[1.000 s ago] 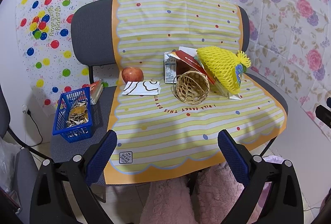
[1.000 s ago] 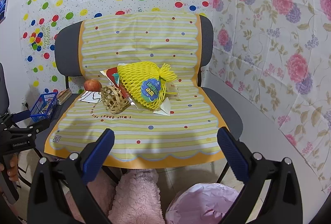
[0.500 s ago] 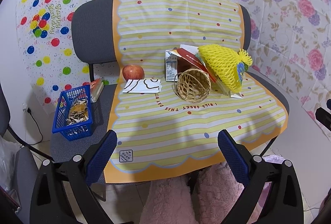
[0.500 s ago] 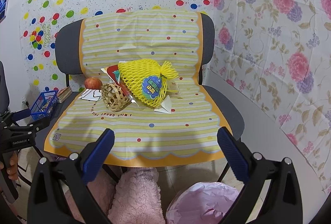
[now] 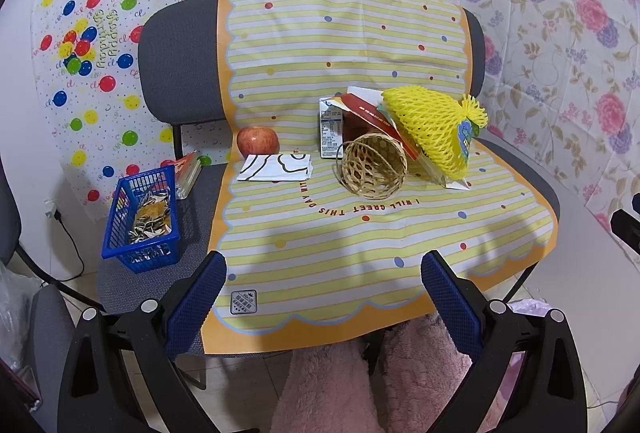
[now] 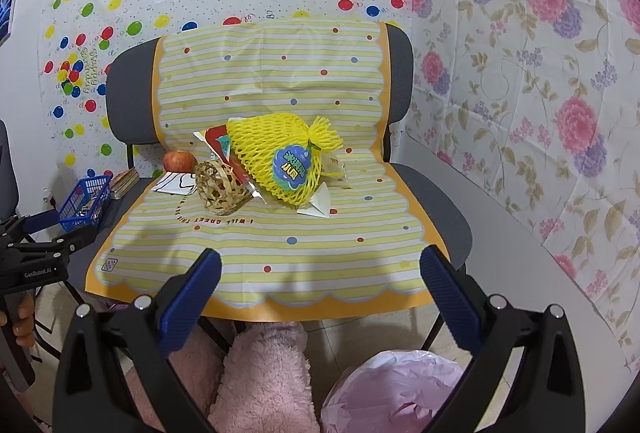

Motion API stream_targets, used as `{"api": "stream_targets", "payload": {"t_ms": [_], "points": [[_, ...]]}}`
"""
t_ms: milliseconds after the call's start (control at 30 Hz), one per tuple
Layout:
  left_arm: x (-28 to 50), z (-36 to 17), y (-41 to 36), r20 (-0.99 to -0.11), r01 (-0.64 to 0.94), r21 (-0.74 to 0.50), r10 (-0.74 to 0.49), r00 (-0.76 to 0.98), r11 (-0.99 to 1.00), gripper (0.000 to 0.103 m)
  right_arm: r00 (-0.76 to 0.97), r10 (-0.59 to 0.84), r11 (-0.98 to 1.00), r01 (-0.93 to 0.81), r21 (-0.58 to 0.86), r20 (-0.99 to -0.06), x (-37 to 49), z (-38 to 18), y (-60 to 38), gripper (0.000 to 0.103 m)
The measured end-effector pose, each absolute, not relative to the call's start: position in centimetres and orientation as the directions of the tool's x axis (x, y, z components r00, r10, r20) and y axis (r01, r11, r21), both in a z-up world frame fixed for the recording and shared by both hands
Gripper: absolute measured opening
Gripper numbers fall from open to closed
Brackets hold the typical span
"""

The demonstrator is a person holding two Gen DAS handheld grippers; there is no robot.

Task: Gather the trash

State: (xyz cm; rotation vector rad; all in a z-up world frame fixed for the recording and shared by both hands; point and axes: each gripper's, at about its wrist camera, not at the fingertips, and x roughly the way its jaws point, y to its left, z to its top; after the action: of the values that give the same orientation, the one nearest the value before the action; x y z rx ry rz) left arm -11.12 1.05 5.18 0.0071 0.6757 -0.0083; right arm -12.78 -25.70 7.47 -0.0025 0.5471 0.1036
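A yellow foam net [image 5: 434, 131] [image 6: 278, 155] lies on the striped mat [image 5: 344, 233] on the chair seat, over a red and white wrapper [image 5: 370, 115]. Beside it are a small carton [image 5: 331, 131], a tipped wicker basket [image 5: 373, 165] [image 6: 219, 188], an apple [image 5: 257, 140] [image 6: 179, 161] and a folded white napkin [image 5: 276, 167]. A pink-lined trash bin [image 6: 394, 391] stands on the floor below my right gripper. My left gripper [image 5: 323, 273] and right gripper [image 6: 320, 271] are both open and empty, near the seat's front edge, well short of the items.
A blue plastic basket [image 5: 144, 219] with small wrappers sits on the seat's left part, with a stack of cards [image 5: 187, 171] behind it. Walls with balloon and flower sheets stand behind and to the right. Pink slippers [image 6: 256, 377] are on the floor below.
Both views have shifted slightly, so the chair and items sit a little higher and smaller in the frames. Nothing on the seat has moved. Both grippers stay open.
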Motion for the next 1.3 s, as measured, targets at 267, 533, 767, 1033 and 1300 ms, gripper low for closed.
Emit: {"api": "stream_targets", "payload": {"t_ms": [267,533,767,1033,1300], "points": [[-11.1,5.1,1.1,-0.627,0.008,0.006,-0.003,0.779,1.000,0.097,0.838,0.096,0.995,-0.102,0.019,-0.537,-12.7,7.3,-25.7,0.097],[-10.2,4.9,1.1,-0.631,-0.008,0.015,0.016,0.775,1.000,0.097,0.821,0.144,0.989,-0.139,0.051,-0.553,-11.1,7.4,-24.6,0.097],[-7.7,4.3,2.4,-0.631,-0.037,0.013,0.037,0.775,0.999,0.096,0.829,0.103,0.986,-0.156,-0.051,-0.549,-7.2,6.6,-22.6,0.097],[-4.2,2.5,3.9,-0.671,-0.052,0.022,0.053,0.739,0.998,0.096,0.819,0.176,0.977,-0.213,-0.006,-0.547,-1.1,4.6,-21.2,0.097],[-1.0,1.5,4.3,-0.685,-0.026,-0.017,0.007,0.729,1.000,0.096,0.831,0.124,0.945,-0.265,-0.191,-0.542,3.9,2.0,-17.9,0.094]]}}
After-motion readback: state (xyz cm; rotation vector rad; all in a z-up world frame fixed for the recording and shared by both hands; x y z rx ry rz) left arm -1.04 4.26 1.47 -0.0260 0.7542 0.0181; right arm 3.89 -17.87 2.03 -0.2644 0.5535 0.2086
